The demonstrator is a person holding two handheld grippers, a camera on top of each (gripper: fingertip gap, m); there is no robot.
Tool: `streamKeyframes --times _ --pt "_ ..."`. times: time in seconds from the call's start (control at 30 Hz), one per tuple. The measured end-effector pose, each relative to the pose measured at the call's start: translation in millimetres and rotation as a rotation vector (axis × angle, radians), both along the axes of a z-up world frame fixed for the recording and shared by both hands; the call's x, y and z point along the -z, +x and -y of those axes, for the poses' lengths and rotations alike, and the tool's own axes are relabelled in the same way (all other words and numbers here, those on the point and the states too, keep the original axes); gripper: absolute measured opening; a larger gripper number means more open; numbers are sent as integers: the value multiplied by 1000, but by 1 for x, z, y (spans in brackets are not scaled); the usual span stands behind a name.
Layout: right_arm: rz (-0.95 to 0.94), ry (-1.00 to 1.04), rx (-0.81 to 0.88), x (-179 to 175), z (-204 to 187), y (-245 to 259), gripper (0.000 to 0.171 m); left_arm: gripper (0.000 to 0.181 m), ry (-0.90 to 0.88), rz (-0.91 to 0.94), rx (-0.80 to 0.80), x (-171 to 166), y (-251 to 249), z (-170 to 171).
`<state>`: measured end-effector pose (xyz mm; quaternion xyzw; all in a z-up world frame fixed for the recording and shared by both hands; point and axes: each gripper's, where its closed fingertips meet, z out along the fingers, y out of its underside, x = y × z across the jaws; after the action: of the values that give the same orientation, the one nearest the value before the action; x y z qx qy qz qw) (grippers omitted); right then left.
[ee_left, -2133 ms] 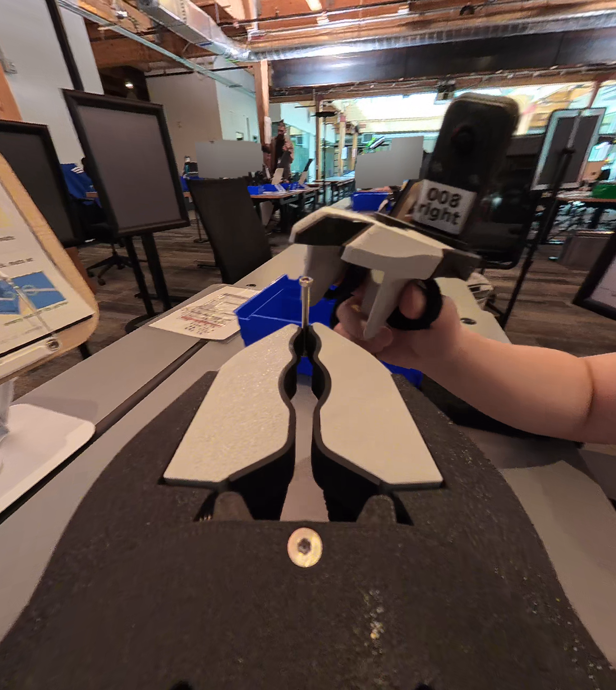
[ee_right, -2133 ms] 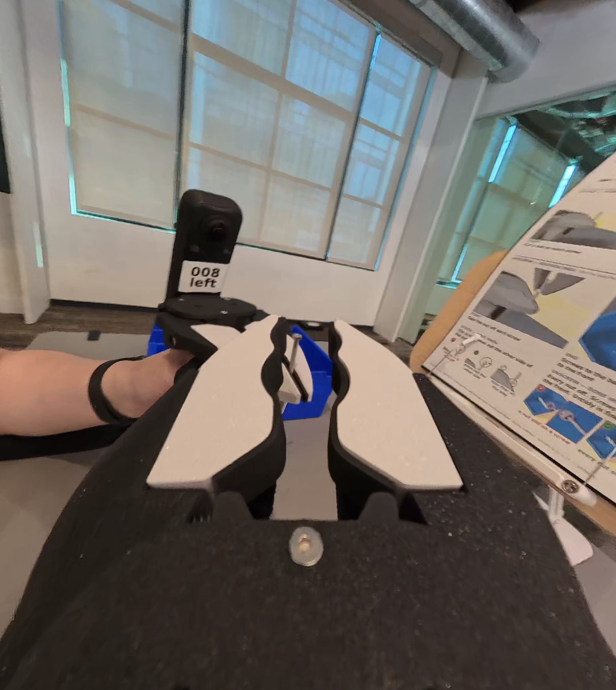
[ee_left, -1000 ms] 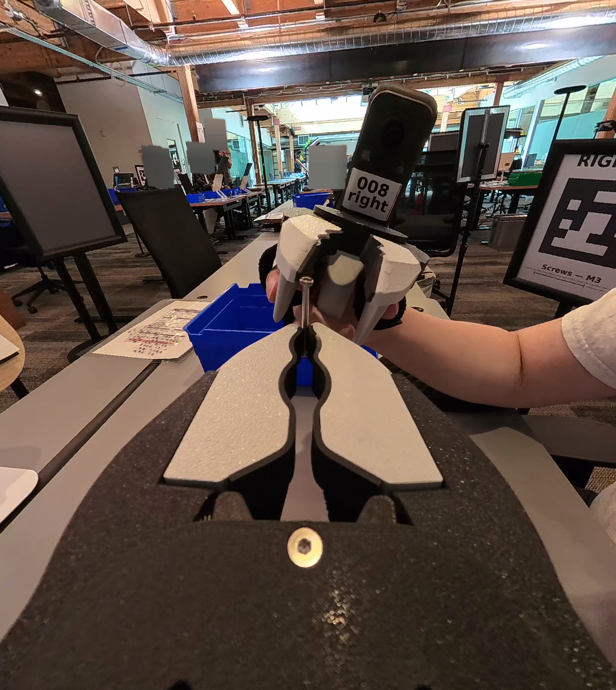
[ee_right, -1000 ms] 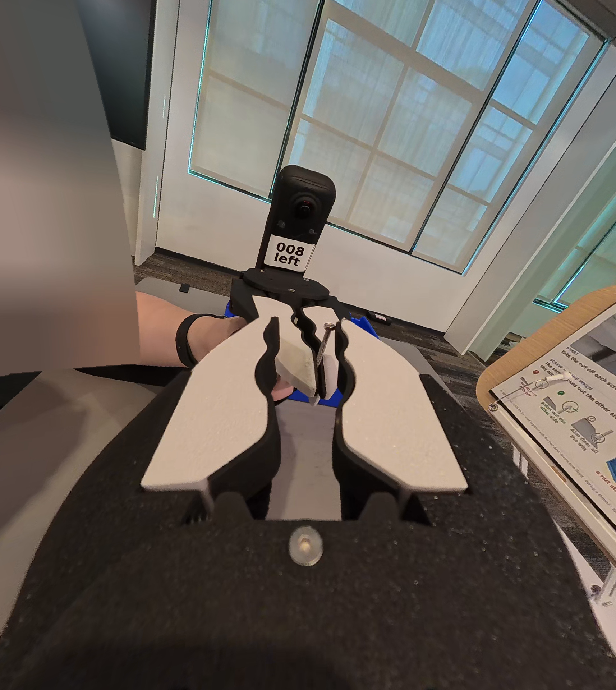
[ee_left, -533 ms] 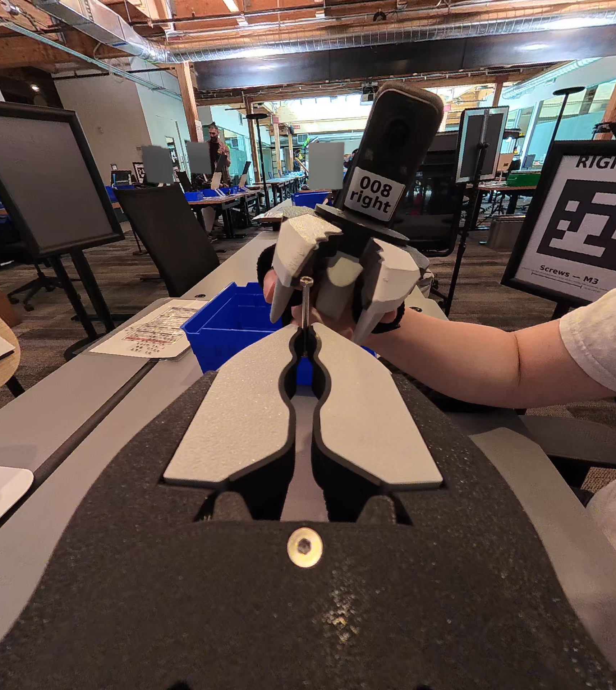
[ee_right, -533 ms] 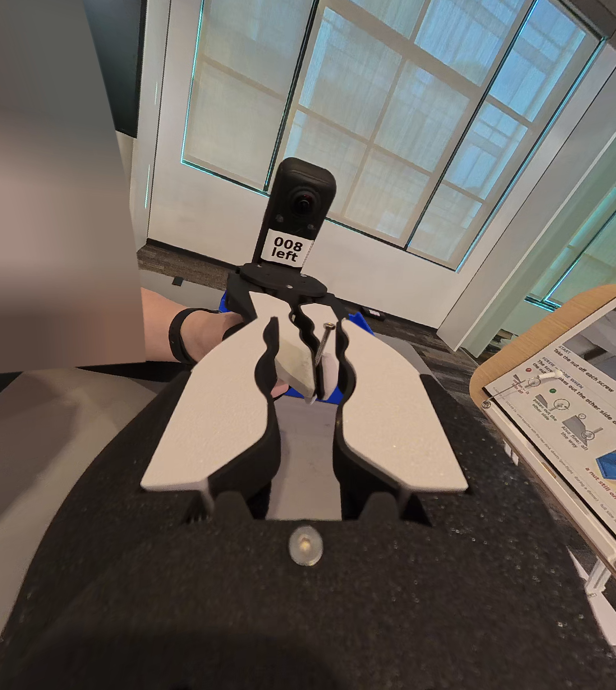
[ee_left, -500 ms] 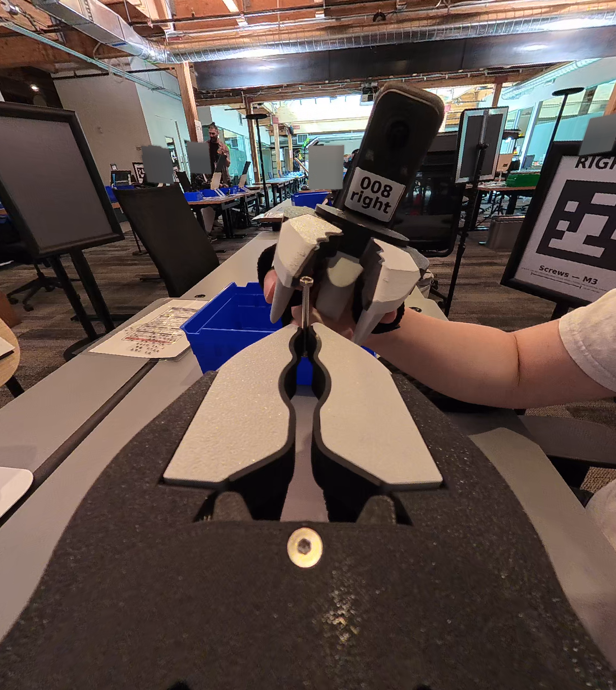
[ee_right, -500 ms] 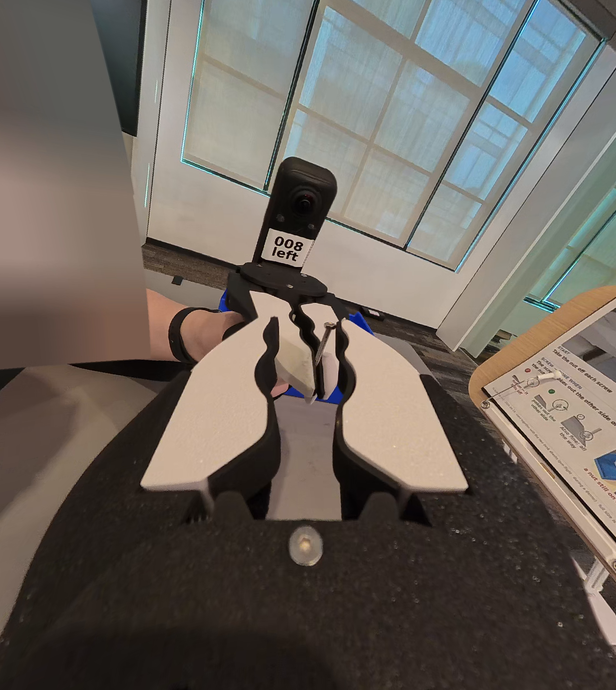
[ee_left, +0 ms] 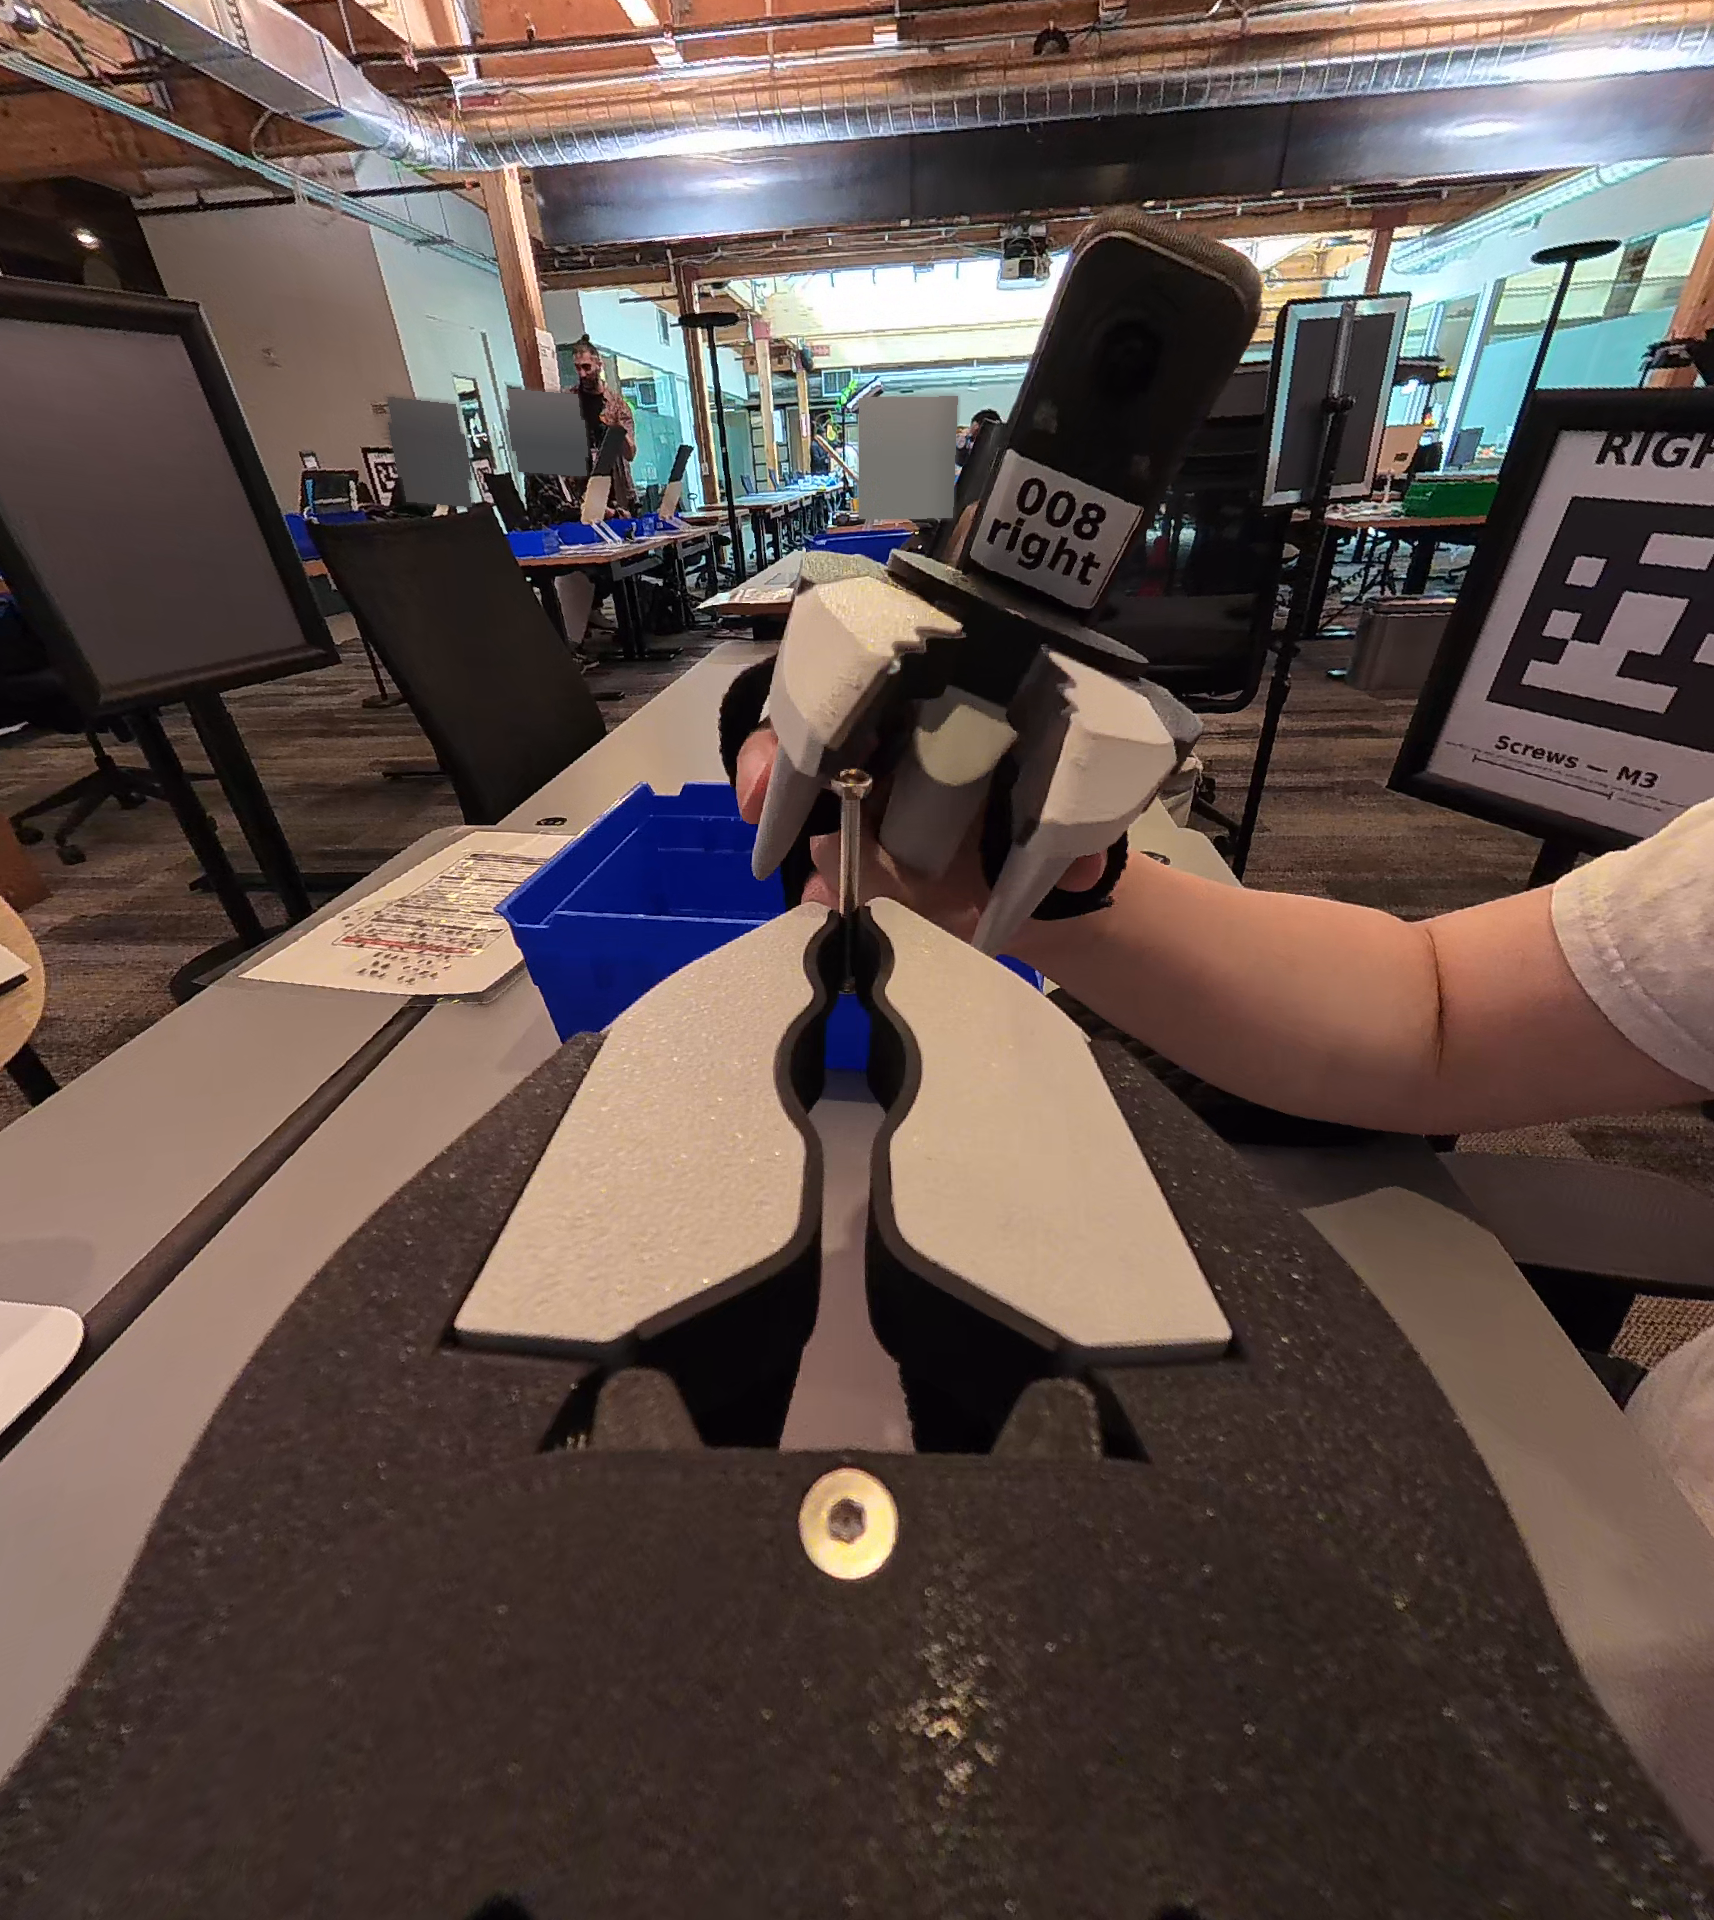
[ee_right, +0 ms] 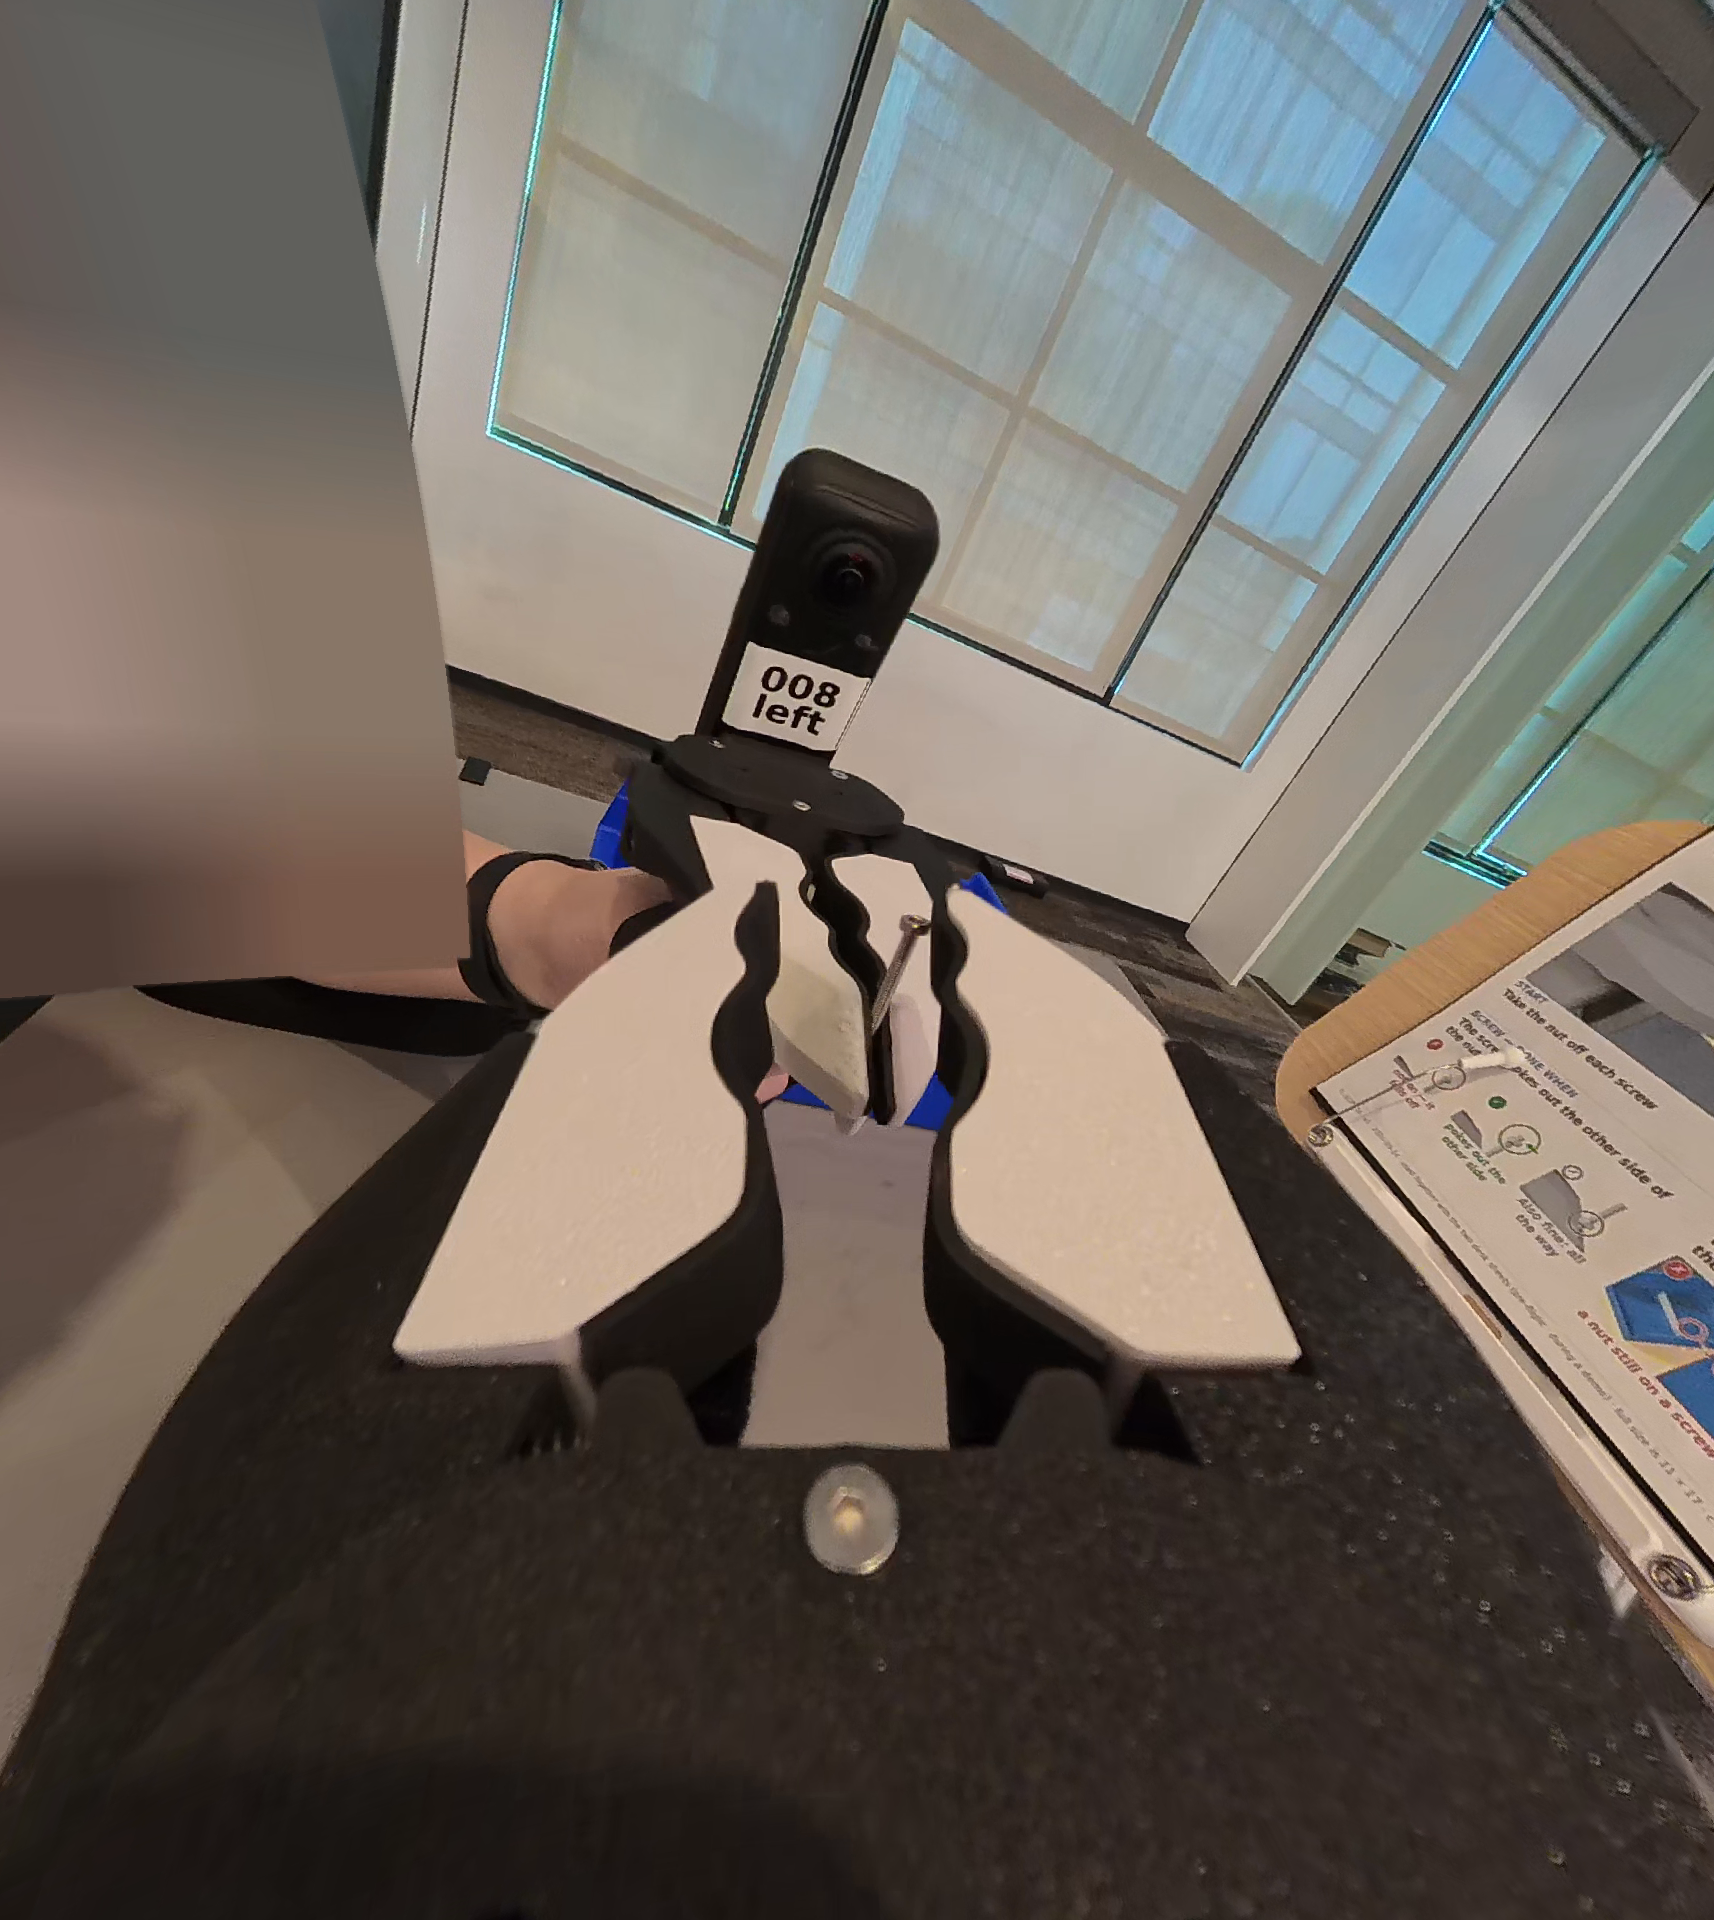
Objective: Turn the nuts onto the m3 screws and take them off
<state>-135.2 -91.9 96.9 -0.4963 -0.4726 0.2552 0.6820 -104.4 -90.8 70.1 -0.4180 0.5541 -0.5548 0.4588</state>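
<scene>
My left gripper (ee_left: pixel 848 914) is shut on the lower end of a thin metal screw (ee_left: pixel 849 842), which stands upright out of its fingertips with the head on top. My right gripper (ee_left: pixel 884 902) faces it, open, with one pointed finger just left of the screw and the other off to the right. In the right wrist view my right gripper (ee_right: pixel 858 899) is open, and the left gripper (ee_right: pixel 868 1117) with the slanted screw (ee_right: pixel 897 982) sits between its fingers without touching them. No nut shows on the screw or in either gripper.
A blue bin (ee_left: pixel 645 904) stands on the grey table (ee_left: pixel 209 1091) just behind the grippers, with a laminated sheet (ee_left: pixel 406 925) to its left. A framed marker sign (ee_left: pixel 1653 634) stands at right. A wooden board with an instruction sheet (ee_right: pixel 1580 1153) lies to the right. My two grippers' fingertips are within a few centimetres of each other.
The right gripper has tilted slightly while staying open around the screw. The left gripper still holds the screw in the same place.
</scene>
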Motion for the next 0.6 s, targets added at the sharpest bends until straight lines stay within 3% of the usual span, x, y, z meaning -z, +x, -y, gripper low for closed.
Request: streamKeyframes --times 0.6 --pt "12 -6 -4 2 0 2 26 1 2 -2 -1 0 0 0"
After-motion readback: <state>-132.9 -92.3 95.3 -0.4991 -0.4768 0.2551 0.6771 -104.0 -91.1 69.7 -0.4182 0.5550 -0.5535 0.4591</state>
